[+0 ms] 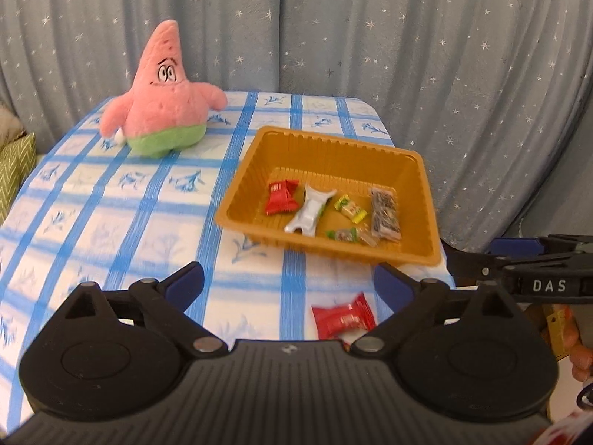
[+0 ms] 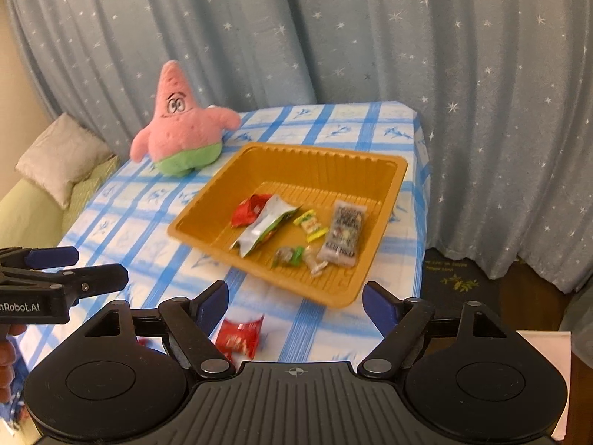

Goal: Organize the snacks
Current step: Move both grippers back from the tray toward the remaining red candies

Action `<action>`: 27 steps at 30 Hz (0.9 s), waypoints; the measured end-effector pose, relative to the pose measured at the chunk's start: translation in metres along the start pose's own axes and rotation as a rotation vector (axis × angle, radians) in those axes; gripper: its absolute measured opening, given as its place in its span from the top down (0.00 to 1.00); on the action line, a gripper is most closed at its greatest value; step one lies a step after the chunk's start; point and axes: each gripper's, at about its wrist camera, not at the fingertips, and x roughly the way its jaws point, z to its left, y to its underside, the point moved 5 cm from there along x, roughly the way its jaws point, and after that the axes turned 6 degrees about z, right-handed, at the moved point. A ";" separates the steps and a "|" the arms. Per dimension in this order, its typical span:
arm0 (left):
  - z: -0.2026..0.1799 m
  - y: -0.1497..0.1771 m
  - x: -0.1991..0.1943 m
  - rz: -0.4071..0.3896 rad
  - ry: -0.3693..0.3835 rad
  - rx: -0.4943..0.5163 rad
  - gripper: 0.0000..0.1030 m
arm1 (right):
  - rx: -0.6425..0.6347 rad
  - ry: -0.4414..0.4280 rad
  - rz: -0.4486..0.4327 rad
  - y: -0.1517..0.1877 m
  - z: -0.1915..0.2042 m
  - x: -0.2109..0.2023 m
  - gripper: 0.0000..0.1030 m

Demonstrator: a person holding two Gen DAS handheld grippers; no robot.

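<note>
A shallow orange-brown plastic tray (image 1: 415, 170) is sitting in the centre right of the left wrist view on the blue-and-white checked tabletop (image 1: 111, 200), holding a red packet, a silver pouch, a yellow-green sweet, a small green-wrapped sweet and a dark clear-wrapped bar. One red foil snack packet (image 1: 343, 319) is lying outside the tray, on the cloth near the bottom of the frame, close to the table's near edge.

The left tool (image 1: 289, 278) is hanging released, its blue-padded fingers spread wide and holding nothing. The right tool (image 2: 295, 298) is likewise spread open and empty above the same packet, which shows at lower centre left of its view, just beside its left finger.

The likely trouble is that the packet is flat, slick and crinkly: fingers closing on it may be skating over the foil or nudging it off the near edge. Both tools are hovering close together, so they could be knocking into each other. The loose tablecloth might also be bunching under a downward press.

A pink star-shaped plush toy with green shorts (image 1: 166, 100) is standing at upper left, well apart from the tray, blocking nothing. A starry grey-blue curtain (image 1: 407, 37) is hanging behind.
</note>
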 end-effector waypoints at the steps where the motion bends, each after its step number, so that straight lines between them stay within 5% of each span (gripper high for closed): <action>1: 0.000 0.005 -0.005 0.002 -0.002 -0.009 0.05 | 0.001 -0.004 0.004 0.003 0.001 -0.003 0.23; 27: -0.009 0.126 -0.078 0.054 -0.158 -0.169 0.05 | -0.194 -0.149 0.127 0.088 0.032 -0.042 0.23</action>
